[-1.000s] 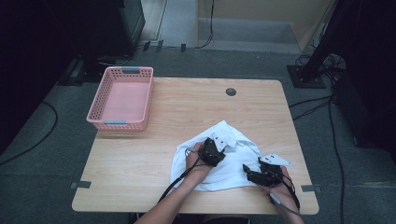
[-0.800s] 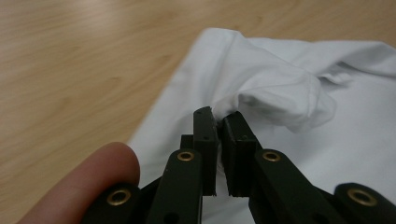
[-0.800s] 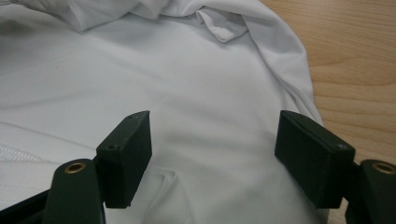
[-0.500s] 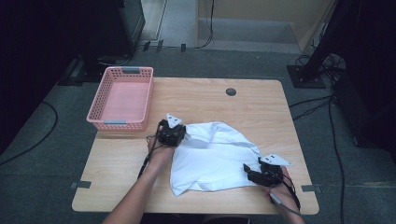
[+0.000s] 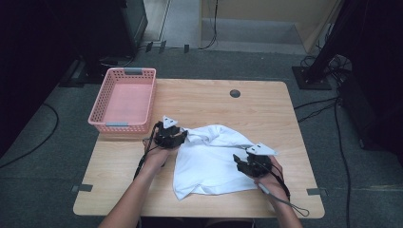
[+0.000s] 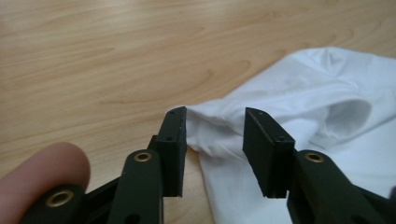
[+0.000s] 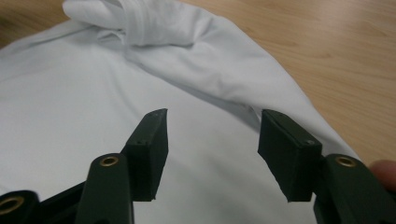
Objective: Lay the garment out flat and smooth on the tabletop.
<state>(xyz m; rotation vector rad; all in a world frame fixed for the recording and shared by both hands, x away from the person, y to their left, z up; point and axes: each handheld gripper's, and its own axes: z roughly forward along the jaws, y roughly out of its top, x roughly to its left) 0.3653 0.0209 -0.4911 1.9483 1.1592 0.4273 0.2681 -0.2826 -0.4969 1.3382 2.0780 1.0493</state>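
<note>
A white garment (image 5: 214, 159) lies crumpled but partly spread on the wooden table (image 5: 209, 102). My left gripper (image 5: 184, 137) is at the garment's upper left corner. In the left gripper view the jaws of the left gripper (image 6: 215, 116) stand apart, with a corner of the white cloth (image 6: 299, 93) lying loose between them. My right gripper (image 5: 239, 160) rests over the garment's right side. In the right gripper view the right gripper (image 7: 212, 116) is open just above flat white cloth (image 7: 70, 93), with a folded ridge beyond it.
A pink plastic basket (image 5: 123, 102) sits at the table's left back corner, just behind the left gripper. A dark round grommet (image 5: 235, 93) is near the back edge. Bare wood lies at the front left and far right.
My left gripper has moved from the middle of the garment out to the left, and the cloth's left part has been drawn out with it. The right gripper has stayed in place.
</note>
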